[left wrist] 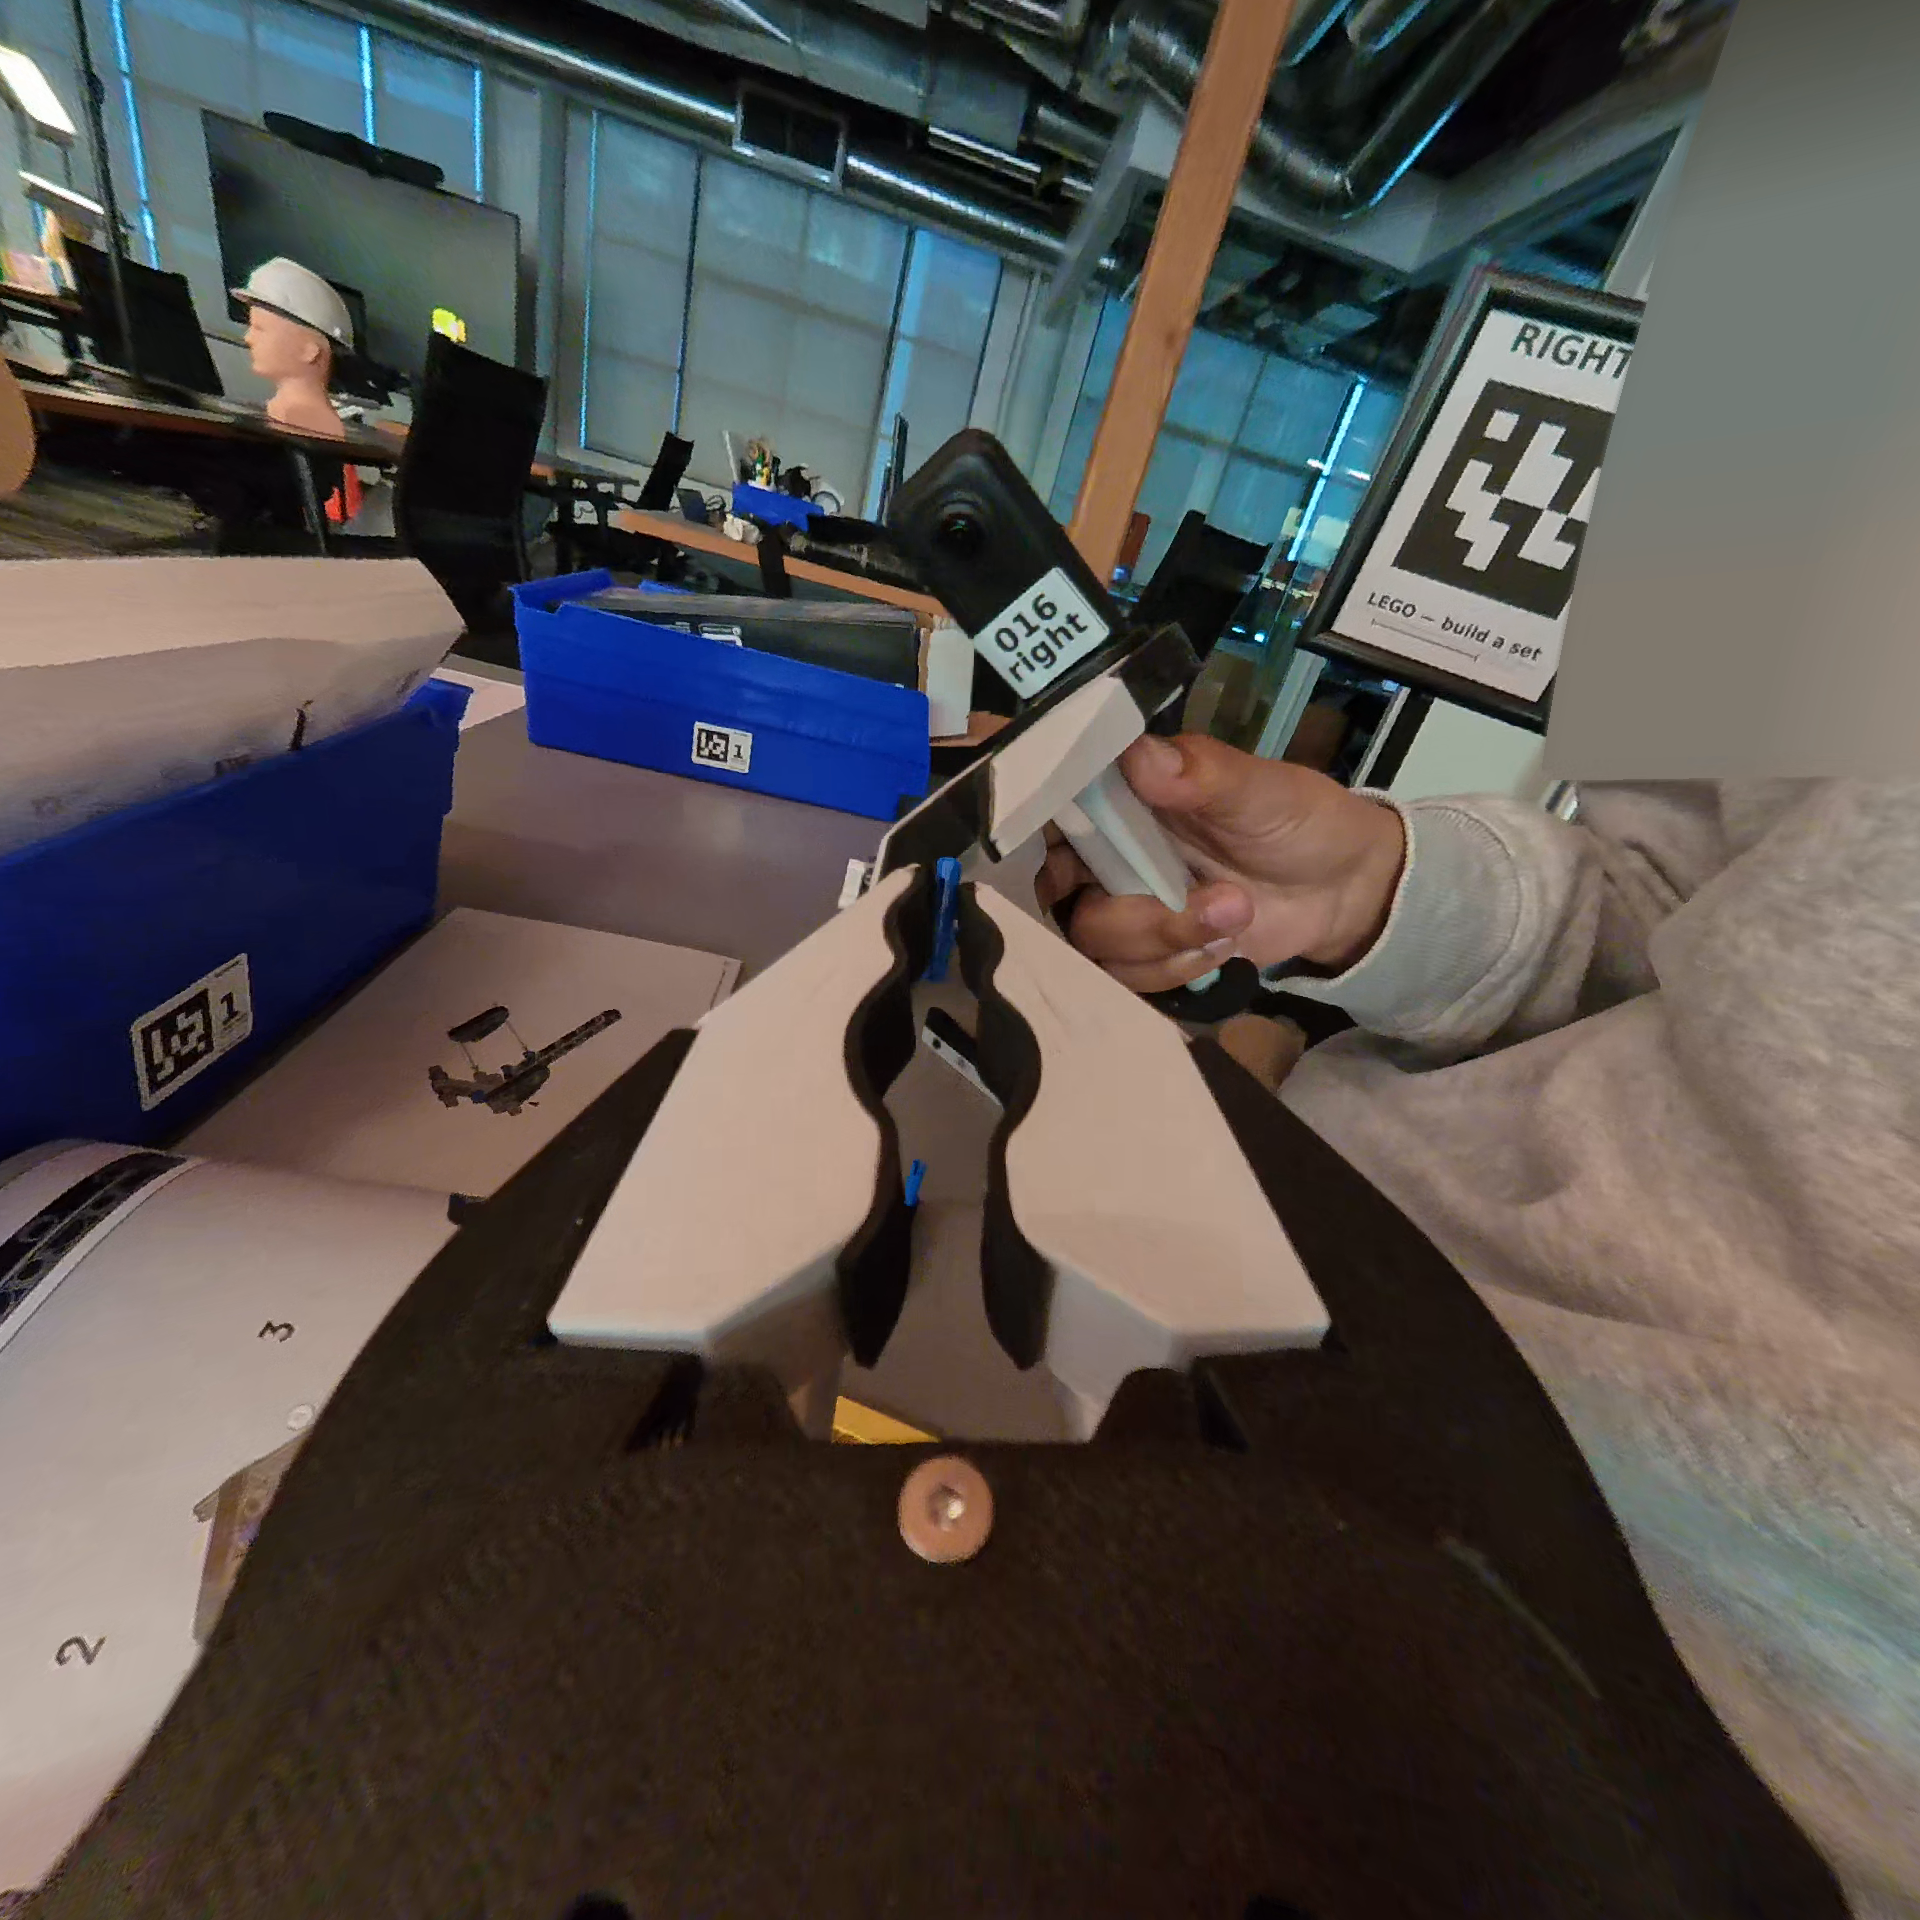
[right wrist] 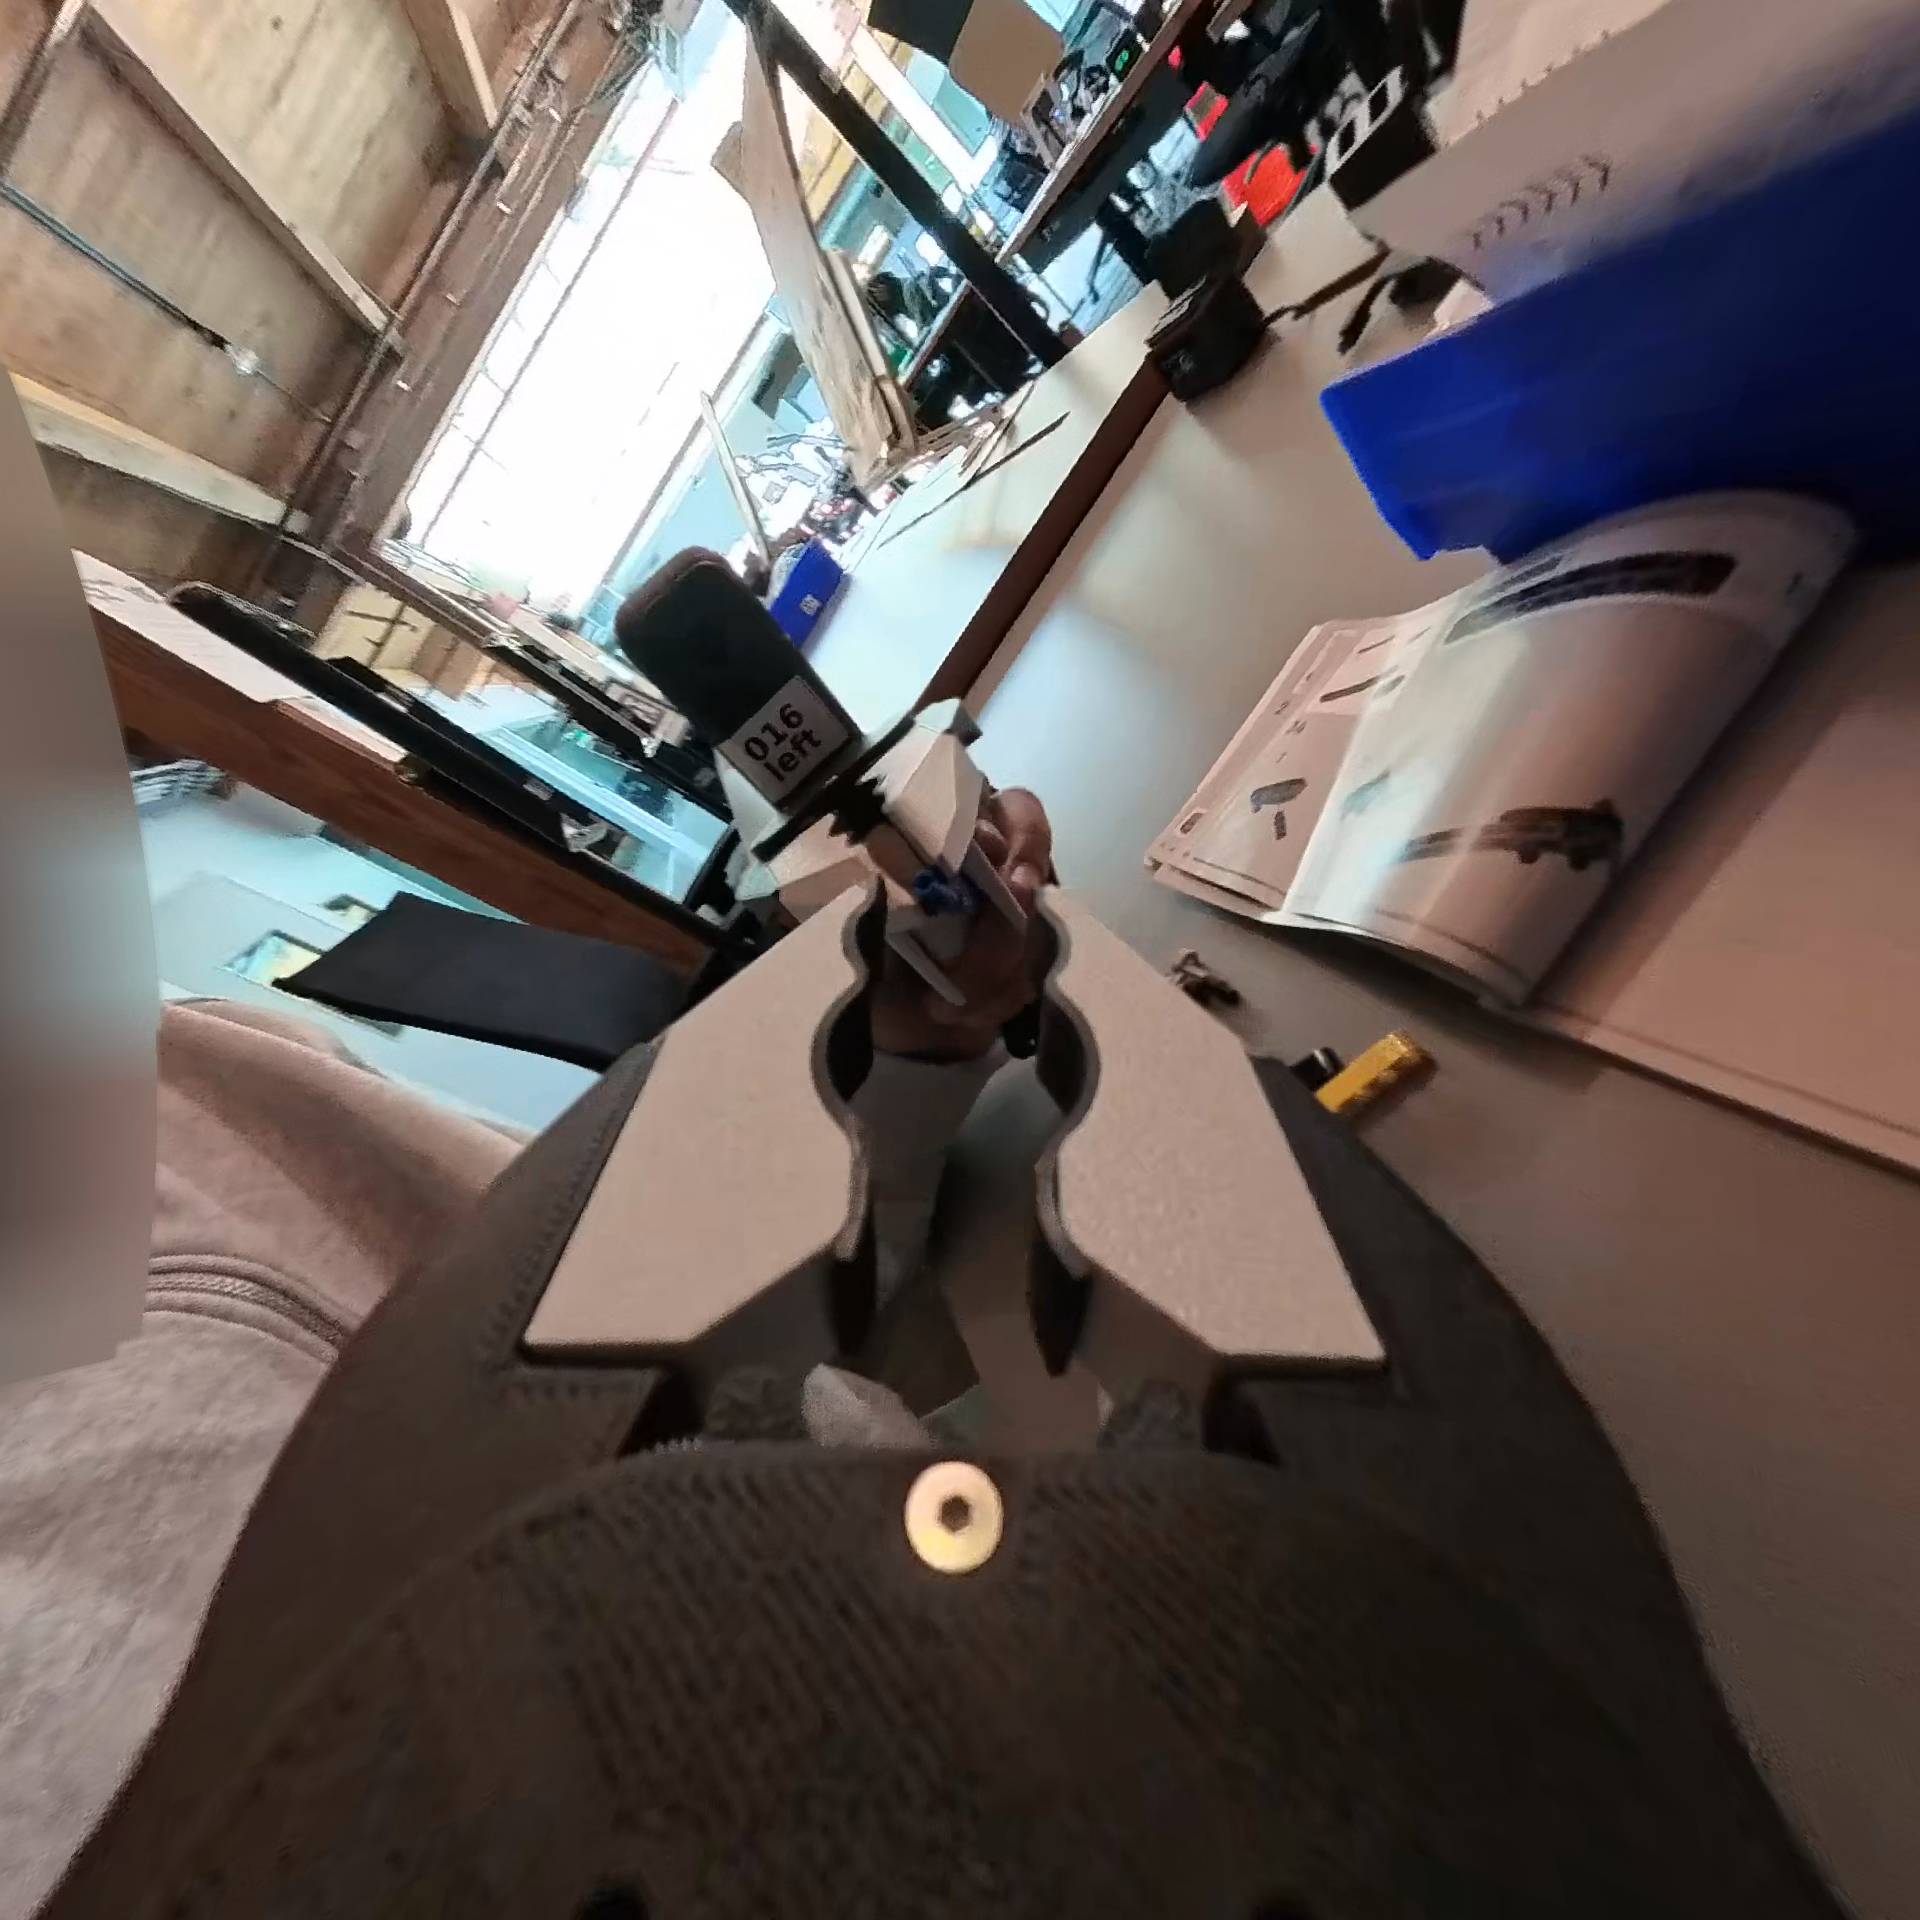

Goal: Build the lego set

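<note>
My left gripper (left wrist: pixel 943 896) is shut on a small blue lego piece (left wrist: pixel 945 920), pinched at its fingertips and held in the air. A second tiny blue bit (left wrist: pixel 912 1181) shows lower in the gap against the left pad. My right gripper (right wrist: pixel 961 914) is open and empty, its jaws wide apart and aimed at the left gripper's tips, where the blue piece (right wrist: pixel 930 888) shows. The two grippers face each other, tips almost meeting. A hand holds the right gripper's white body (left wrist: pixel 1060 764).
An open instruction booklet (left wrist: pixel 468 1049) (right wrist: pixel 1455 810) lies on the grey table (right wrist: pixel 1714 1351). A yellow lego piece (right wrist: pixel 1371 1070) and a small dark piece (right wrist: pixel 1195 971) lie beside it. Two blue bins (left wrist: pixel 208 935) (left wrist: pixel 717 696) stand behind. A person's grey sleeve (left wrist: pixel 1558 987) is at the right. Both grippers' tips are close together, under 4 cm apart.
</note>
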`<action>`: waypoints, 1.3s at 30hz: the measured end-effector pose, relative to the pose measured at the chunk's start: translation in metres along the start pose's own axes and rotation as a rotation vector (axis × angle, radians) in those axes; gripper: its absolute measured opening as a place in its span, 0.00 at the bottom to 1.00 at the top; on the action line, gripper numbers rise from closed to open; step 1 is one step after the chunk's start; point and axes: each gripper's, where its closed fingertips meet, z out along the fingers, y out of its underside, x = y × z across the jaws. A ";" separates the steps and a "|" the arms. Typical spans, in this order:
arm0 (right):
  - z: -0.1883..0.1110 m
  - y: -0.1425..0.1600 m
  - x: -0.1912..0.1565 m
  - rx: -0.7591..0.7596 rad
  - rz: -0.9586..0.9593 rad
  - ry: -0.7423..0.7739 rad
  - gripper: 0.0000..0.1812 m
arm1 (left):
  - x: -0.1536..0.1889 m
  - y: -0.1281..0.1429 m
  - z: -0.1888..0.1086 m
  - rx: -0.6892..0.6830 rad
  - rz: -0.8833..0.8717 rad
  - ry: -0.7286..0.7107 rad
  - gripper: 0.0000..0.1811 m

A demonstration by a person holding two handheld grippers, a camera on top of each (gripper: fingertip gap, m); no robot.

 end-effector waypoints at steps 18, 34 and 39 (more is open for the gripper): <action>-0.003 0.009 0.007 -0.026 0.109 -0.078 0.01 | 0.000 0.016 0.009 -0.099 0.048 -0.025 0.01; -0.005 -0.009 -0.030 0.064 -0.403 -0.058 0.02 | 0.018 -0.016 0.000 0.156 -0.527 0.401 0.11; -0.001 -0.004 -0.030 0.031 -0.492 -0.016 0.01 | 0.017 -0.016 -0.004 0.149 -0.486 0.378 0.02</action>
